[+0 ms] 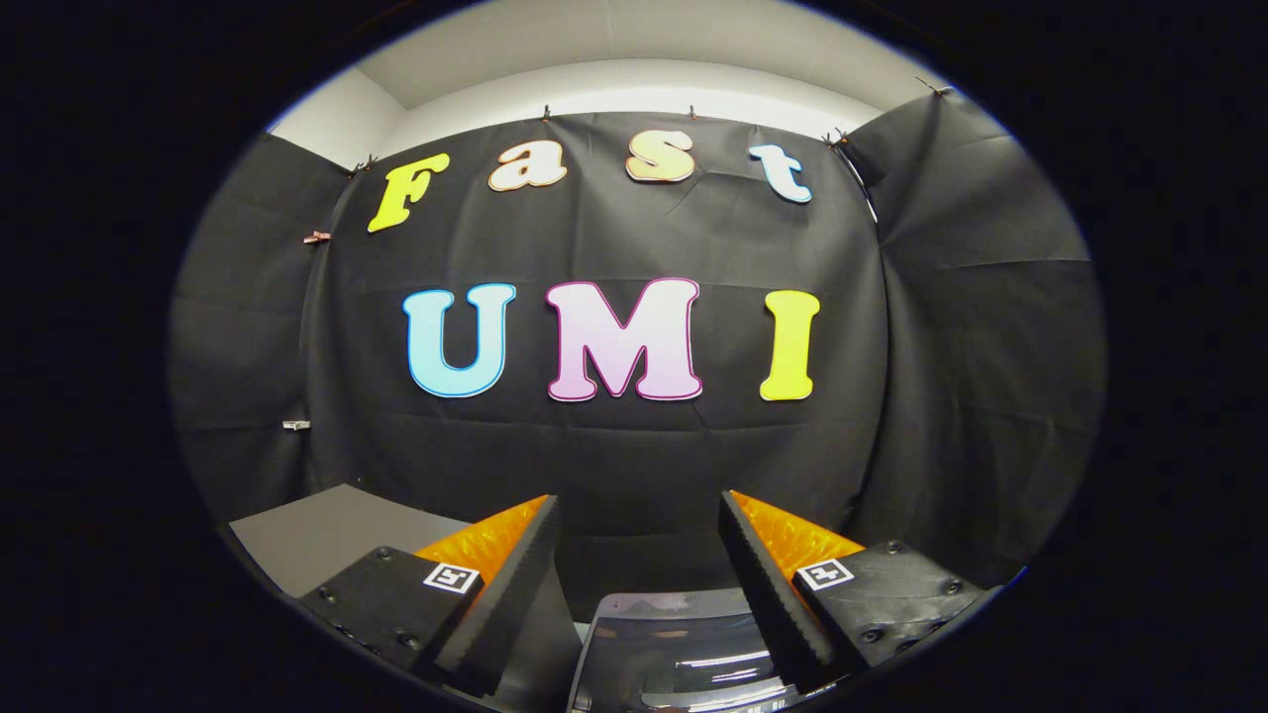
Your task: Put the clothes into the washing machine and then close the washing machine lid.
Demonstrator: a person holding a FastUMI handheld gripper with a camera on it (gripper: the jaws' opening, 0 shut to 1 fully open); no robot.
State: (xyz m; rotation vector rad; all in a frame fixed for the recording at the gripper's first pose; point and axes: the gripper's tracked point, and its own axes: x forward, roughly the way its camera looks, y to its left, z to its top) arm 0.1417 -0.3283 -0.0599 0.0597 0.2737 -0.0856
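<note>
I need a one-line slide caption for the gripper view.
Open gripper held level, facing the black cloth wall, with a glossy dark surface below its fingers.

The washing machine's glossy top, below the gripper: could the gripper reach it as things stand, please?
Probably yes: the gripper is open, holding nothing, and the glossy top lies just below and between its fingers, with nothing visible in between.

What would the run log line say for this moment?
gripper: open, empty | facing: black cloth booth wall | below, between fingers: glossy dark transparent lid | beside: grey flat surface | clothes: not grasped
</note>
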